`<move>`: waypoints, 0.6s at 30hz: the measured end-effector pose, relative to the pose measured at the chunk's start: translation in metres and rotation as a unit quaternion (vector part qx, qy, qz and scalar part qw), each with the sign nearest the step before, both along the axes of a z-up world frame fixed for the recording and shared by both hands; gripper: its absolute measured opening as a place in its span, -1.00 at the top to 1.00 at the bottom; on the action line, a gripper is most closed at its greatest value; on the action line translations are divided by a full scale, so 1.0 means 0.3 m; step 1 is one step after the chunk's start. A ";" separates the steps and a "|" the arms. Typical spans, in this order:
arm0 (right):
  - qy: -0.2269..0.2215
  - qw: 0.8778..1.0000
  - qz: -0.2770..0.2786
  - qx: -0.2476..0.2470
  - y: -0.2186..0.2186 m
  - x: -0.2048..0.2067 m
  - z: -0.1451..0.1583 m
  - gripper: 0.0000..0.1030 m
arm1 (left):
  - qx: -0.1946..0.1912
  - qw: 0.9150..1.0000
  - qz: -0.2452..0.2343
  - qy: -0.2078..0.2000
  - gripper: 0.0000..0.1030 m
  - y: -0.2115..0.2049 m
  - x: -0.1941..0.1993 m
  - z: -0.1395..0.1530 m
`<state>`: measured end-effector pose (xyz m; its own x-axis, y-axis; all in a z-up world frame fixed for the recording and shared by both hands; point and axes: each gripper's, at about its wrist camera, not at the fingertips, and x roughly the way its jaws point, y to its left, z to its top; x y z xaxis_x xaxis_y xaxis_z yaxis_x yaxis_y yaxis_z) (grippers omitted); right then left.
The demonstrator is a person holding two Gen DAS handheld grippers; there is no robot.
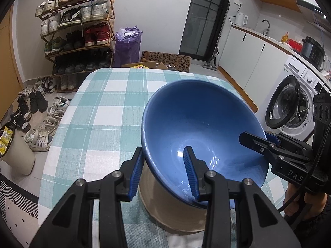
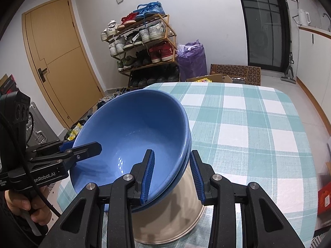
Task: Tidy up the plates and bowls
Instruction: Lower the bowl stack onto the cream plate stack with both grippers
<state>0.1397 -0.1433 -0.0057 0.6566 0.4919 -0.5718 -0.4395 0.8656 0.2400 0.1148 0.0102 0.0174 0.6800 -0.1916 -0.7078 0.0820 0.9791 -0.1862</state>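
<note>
A blue bowl [image 1: 198,124] with a cream outside hangs tilted over the checked tablecloth [image 1: 99,119]. In the right wrist view a second blue rim shows just under the first, so two bowls [image 2: 132,128] sit nested. My left gripper [image 1: 165,173] is shut on the near left wall, one pad inside and one outside. My right gripper [image 2: 172,177] is shut on the opposite wall in the same way. Each gripper also shows in the other view: right gripper [image 1: 256,142], left gripper [image 2: 82,150]. Whether the cream base [image 2: 171,212] touches the cloth I cannot tell.
The table [image 2: 258,124] stretches away ahead of the bowls. Beyond it stand a shoe rack [image 1: 78,24], a purple bag [image 1: 128,45] and cardboard boxes [image 1: 165,61]. Shoes and a pale bin [image 1: 18,155] lie on the floor left; a washing machine [image 1: 293,103] stands right.
</note>
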 end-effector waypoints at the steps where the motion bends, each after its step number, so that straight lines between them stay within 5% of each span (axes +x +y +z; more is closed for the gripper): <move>1: 0.002 1.000 0.000 0.000 0.001 0.002 -0.004 0.30 | 0.001 1.000 0.000 0.001 0.27 -0.001 0.001 -0.005; 18: 0.020 1.000 -0.004 -0.007 -0.007 0.038 -0.063 0.30 | 0.001 1.000 -0.003 0.021 0.27 -0.011 0.037 -0.067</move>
<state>0.1512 -0.1453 -0.0246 0.6368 0.4787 -0.6044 -0.4227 0.8724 0.2456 0.1259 0.0068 -0.0028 0.6484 -0.1950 -0.7359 0.0807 0.9788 -0.1883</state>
